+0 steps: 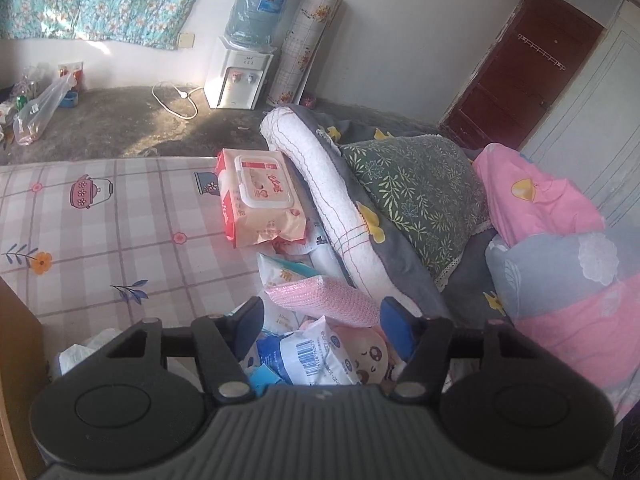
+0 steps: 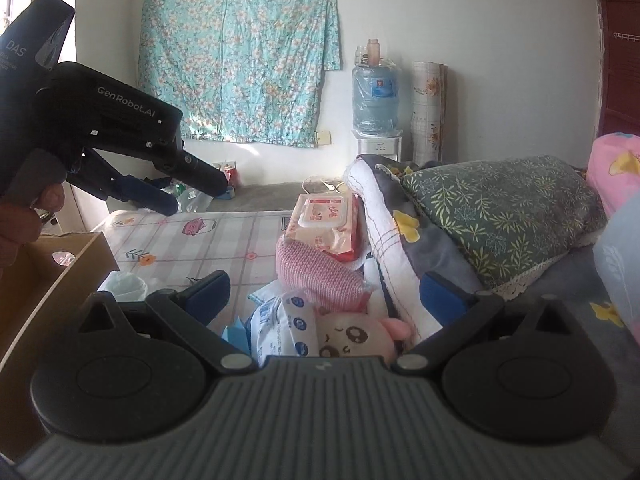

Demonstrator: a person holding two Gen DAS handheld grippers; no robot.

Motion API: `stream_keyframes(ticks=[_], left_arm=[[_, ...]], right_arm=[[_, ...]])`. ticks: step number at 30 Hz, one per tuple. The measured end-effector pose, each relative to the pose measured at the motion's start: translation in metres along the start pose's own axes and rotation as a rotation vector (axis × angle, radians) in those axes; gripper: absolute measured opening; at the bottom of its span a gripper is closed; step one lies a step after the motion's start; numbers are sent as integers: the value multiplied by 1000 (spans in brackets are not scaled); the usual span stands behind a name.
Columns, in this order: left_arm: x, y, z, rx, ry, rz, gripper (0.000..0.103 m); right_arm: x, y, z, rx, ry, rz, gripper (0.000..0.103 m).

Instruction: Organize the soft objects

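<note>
Plush doll (image 1: 370,354), lying among tissue packs (image 1: 316,354) beside the folded quilt (image 1: 328,184): your left gripper (image 1: 322,320) hangs over it part-open and empty, so closing now may pinch a pack instead.

Left gripper (image 2: 188,194), upper left of the right wrist view: a matte black housing printed "GenRobot.AI" in white, a dark blue upper block marked "DAS", small silver screws along the body, and two long fingers (image 2: 156,199) faced in blue. A hand (image 2: 30,212) shows at the left edge. Right gripper (image 2: 324,296), bottom of the same view: a ribbed grey deck, two round black discs, black angular linkage arms with silver pivot pins, and blue pads (image 2: 440,298).
</note>
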State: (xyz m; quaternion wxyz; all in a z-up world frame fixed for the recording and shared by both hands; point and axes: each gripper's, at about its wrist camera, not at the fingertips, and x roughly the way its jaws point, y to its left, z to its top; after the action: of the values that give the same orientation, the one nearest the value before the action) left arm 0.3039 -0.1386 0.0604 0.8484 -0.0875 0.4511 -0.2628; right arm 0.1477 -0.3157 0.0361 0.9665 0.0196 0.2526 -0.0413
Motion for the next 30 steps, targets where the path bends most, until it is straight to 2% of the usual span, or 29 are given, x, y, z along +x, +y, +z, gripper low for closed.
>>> stream_keyframes(ticks=[2,6,9,12,13,15,17,24,27,30], left_arm=[[15,4,5,-21,28,5,54],[37,15,8,-44,63,17,51],[44,23,6,-44,69,34,51],[41,30,4,-28,66,50,51],[40,31,3,-20,60,58,51],[34,35,1,-5,44,71,51],[28,37,-1,6,30,80,51],[4,31,-14,76,11,66,51],[-7,25,-23,112,8,37,51],[-17,18,-33,154,21,12,52]], right_arm=[[25,-1,10,-48,9,23,100],[69,12,17,-188,43,67,96],[101,25,18,-284,90,86,87],[125,33,18,-336,142,72,62],[131,33,19,-333,159,70,46],[139,27,21,-283,179,83,41],[140,18,23,-227,168,92,27],[108,-21,43,-44,88,107,25],[81,-43,58,94,52,188,25],[58,-63,63,268,55,328,25]])
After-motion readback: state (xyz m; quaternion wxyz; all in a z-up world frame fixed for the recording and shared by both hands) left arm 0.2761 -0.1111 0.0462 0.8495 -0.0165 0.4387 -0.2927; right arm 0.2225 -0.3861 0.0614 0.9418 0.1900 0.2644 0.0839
